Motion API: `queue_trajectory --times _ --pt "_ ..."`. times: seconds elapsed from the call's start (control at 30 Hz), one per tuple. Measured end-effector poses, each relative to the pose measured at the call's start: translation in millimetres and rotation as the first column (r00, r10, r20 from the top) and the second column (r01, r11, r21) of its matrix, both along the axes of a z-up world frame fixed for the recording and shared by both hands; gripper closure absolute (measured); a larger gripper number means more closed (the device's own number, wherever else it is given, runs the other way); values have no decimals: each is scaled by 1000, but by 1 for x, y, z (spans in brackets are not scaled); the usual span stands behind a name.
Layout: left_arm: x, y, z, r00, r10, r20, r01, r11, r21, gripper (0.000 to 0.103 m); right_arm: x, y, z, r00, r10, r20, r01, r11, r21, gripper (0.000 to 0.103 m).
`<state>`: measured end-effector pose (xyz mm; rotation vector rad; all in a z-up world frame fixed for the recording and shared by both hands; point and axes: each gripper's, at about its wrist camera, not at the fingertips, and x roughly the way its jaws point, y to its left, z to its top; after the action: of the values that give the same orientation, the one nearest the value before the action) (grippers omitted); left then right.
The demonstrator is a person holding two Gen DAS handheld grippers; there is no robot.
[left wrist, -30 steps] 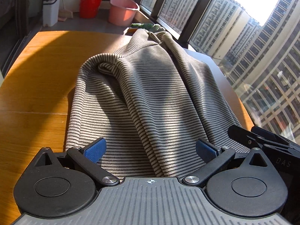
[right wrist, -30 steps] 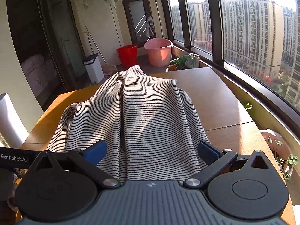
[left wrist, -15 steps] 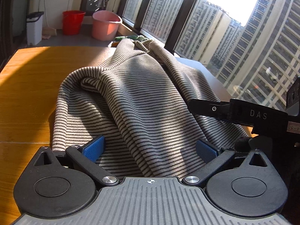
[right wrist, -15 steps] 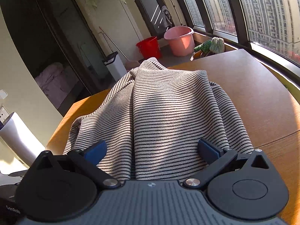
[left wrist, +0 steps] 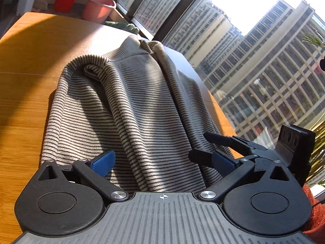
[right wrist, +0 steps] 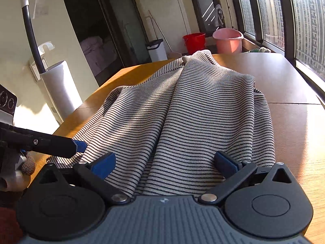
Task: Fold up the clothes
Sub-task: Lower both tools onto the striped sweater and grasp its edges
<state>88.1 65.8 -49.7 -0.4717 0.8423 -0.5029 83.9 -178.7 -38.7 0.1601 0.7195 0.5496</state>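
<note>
A beige garment with thin black stripes (left wrist: 138, 105) lies bunched lengthwise on the wooden table (left wrist: 26, 65); it also shows in the right wrist view (right wrist: 195, 109). My left gripper (left wrist: 162, 162) is open, its blue pads wide apart over the garment's near hem. My right gripper (right wrist: 164, 162) is open too, straddling the near hem from the other side. The right gripper's fingers (left wrist: 223, 140) show at the right of the left wrist view, over the cloth's edge. The left gripper's fingertip (right wrist: 79, 143) shows at the left of the right wrist view.
A red bucket (right wrist: 194, 41), a pink bucket (right wrist: 228, 40) and a white bin (right wrist: 156, 48) stand on the floor beyond the table. A green cloth (left wrist: 121, 25) lies at the far table edge. Windows run along the right side. A white appliance (right wrist: 59, 87) stands left.
Both grippers have tilted and shifted along the near hem, staying open. The right gripper's fingers now sit lower, beside my left gripper. The garment has not visibly moved.
</note>
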Motion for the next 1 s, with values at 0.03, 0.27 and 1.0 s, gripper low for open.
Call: queue_trajectory --times 0.03,0.27,1.0 --pt "3 0 3 1000 15 -2 -15 1000 -21 0 2 -5 1 1000 -13 -13 14 999 33 0" --pt "14 -18 27 990 18 140 -40 987 154 18 7 -19 41 957 -169 237 196 976 -93 3" --pt "-7 -7 48 910 -136 391 -56 895 442 2 60 50 53 992 125 -20 -123 989 77 97"
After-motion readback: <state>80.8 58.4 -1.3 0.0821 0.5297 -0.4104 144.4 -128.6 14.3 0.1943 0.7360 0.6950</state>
